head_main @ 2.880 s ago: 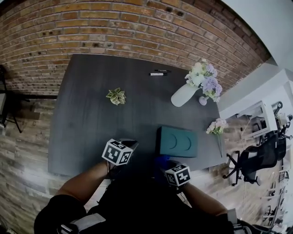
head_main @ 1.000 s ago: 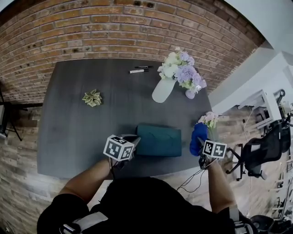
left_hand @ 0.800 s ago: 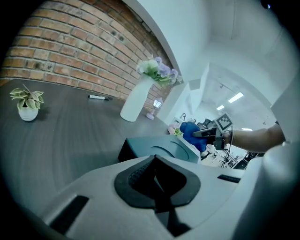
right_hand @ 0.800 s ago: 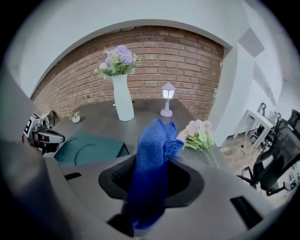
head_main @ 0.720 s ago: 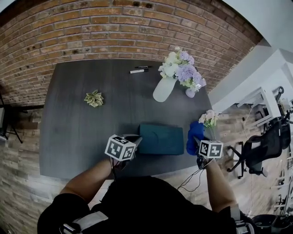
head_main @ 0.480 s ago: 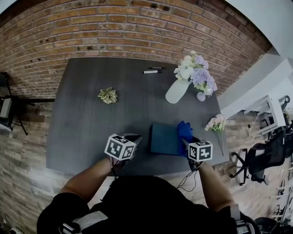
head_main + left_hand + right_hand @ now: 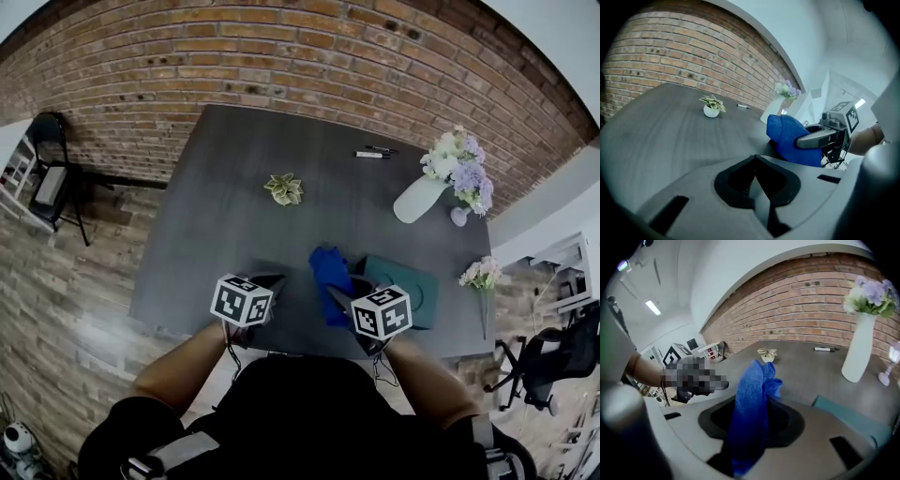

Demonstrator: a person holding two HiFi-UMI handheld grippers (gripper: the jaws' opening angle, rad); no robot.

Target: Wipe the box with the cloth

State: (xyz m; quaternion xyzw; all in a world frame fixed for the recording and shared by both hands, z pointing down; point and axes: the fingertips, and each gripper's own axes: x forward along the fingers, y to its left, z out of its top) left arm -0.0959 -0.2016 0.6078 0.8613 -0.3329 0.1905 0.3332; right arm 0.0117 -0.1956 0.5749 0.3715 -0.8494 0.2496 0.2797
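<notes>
Shifted in the last half second: crumpled blue microfibre cloth (image 7: 328, 267), carried from the box's right end to just past its left end. Dark grey wooden table (image 7: 234, 225). Teal rectangular box (image 7: 412, 286), near the table's front edge. My right tongs (image 7: 339, 286) pinch the cloth; my left tongs (image 7: 265, 284) are pressed together, empty. Wiping stroke likely ending; the next one needs the cloth back on the lid.

My right gripper (image 7: 752, 425) has matt grey plastic jaws; between them a nubby blue terry cloth (image 7: 754, 380). Beyond, the worktop (image 7: 234, 244) looks matt dark woodgrain, the teal box (image 7: 417, 281) smooth.
</notes>
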